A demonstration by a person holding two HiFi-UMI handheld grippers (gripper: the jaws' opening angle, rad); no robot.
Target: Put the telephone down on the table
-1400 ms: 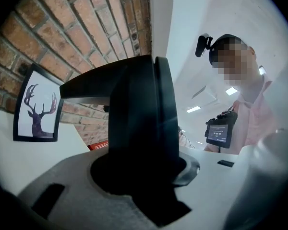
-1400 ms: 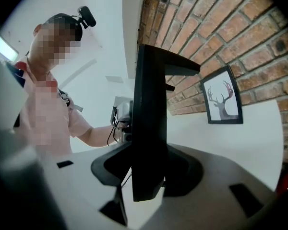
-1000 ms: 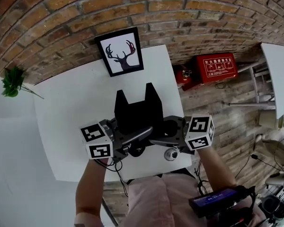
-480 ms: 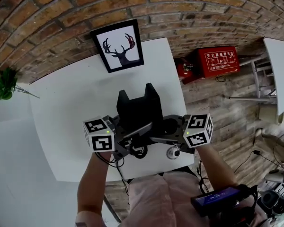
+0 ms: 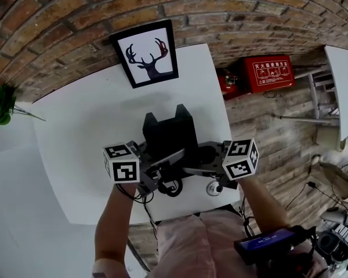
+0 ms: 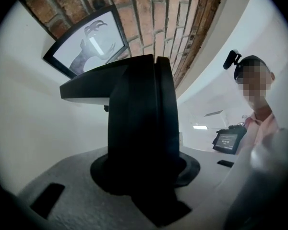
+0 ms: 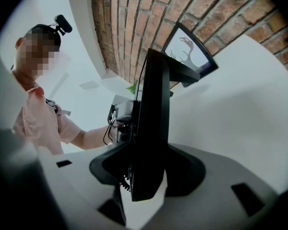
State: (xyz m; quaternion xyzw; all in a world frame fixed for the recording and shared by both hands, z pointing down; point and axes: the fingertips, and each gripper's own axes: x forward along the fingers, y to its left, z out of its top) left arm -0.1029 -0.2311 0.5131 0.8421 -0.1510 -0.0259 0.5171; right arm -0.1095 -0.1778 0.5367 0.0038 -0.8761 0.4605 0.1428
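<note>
Presently holding telephone between both grippers, over table

Checked left gripper (image 6: 144, 176) first. Found it closed on the telephone (image 5: 169, 133), with the black body filling the space between its fingers and both pads pressed against it. Saw no gap on either side.

Checked right gripper (image 7: 151, 171) next. Found it set about the same telephone, taken edge-on between its fingers. Recorded its jaws as opening at this moment, though both dark pads appear to meet the telephone's flanks. Noted a sliver of white beside the telephone's lower corner, just inside one right finger. Also noted a coiled cord (image 7: 126, 178) at the telephone's lower edge, between the right fingers.

From the head view, placed the two sets of fingertips facing each other across the near end of the telephone, left and right. Placed the far end, with its two raised corners, well beyond both sets of fingertips.

Located the white table (image 5: 75, 155) beneath fingers and telephone alike. Unable to tell from any view whether the telephone's underside touches it.

Further beyond the fingertips, recorded a framed deer picture (image 5: 146, 54) at the table's far edge, against the brick wall (image 5: 64, 16).
</note>
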